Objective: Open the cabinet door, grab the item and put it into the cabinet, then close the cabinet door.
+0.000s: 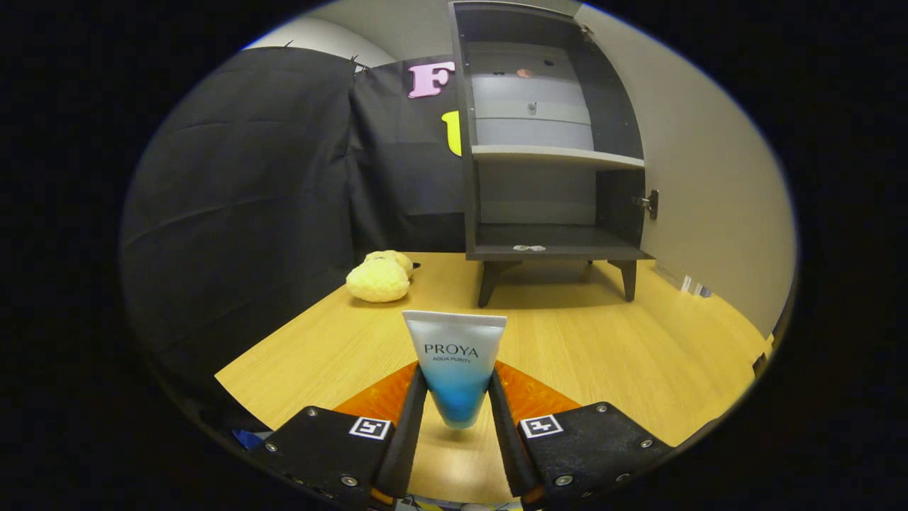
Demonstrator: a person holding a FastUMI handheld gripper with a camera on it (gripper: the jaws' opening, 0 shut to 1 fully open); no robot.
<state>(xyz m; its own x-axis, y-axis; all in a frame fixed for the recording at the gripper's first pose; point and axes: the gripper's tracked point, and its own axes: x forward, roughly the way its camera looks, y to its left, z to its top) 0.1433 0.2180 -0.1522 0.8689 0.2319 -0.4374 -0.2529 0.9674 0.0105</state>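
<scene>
The tongs (457,397) sit nearest, their 2 flat fingers (410,419) closed in against the sides of a soft plastic tube (455,369), 1 on each flank, so the tube is held between them. Each finger mount carries a small square black-and-white marker. The tube stands with its flat crimped end up and its rounded end down, hanging just above the worktop (603,348); it fades from pale white at the top to blue at the bottom. Dark print on it reads "PROYA" with "AQUA PURITY" in smaller letters beneath.

The worktop is smooth light wood with a fine grain. Beyond the tube, to its left, lies a fuzzy yellow plush toy (379,277) of rounded lumps. Beyond the tube and slightly to its right stands the cabinet (546,156), a dark boxy unit on short tapered legs. Its front is open, showing 1 pale shelf across the middle and bare compartments above and below. A metal hinge shows on its right side.
</scene>
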